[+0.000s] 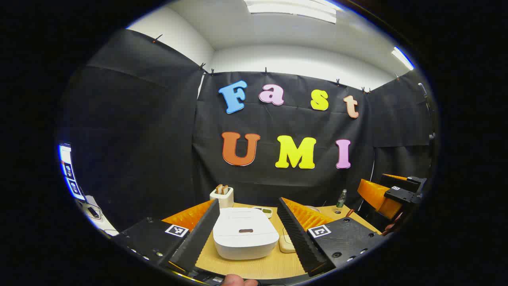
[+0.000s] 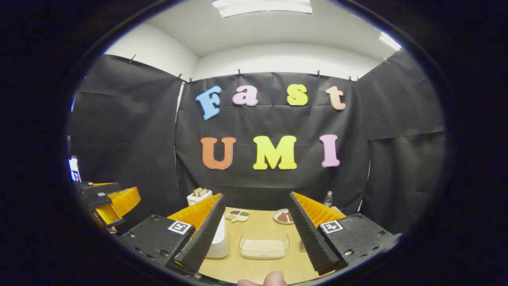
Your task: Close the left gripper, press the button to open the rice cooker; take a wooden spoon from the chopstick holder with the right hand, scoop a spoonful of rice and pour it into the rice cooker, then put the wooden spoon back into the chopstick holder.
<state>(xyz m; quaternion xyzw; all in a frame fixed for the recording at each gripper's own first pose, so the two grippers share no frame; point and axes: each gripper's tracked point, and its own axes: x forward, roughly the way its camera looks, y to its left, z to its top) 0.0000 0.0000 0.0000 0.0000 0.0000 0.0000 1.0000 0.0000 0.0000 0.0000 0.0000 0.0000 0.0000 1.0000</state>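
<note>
A white rice cooker (image 1: 245,233) with its lid down stands on the wooden table (image 1: 254,266), between the spread fingers of my open left gripper (image 1: 248,206). Behind it is a white chopstick holder (image 1: 222,196) with wooden handles sticking out. My right gripper (image 2: 256,202) is open too and held above the table. Ahead of it lies a clear container of rice (image 2: 264,245), with the rice cooker's (image 2: 219,238) side showing behind its left finger. The chopstick holder (image 2: 199,196) is at the back left there. The right gripper (image 1: 391,194) appears at the right of the left gripper view.
A small divided dish (image 2: 237,215) and a plate with food (image 2: 283,217) sit at the back of the table, with a bottle (image 2: 328,198) near the back right corner. The left gripper (image 2: 109,200) is at the left of the right gripper view. Black cloth walls the booth.
</note>
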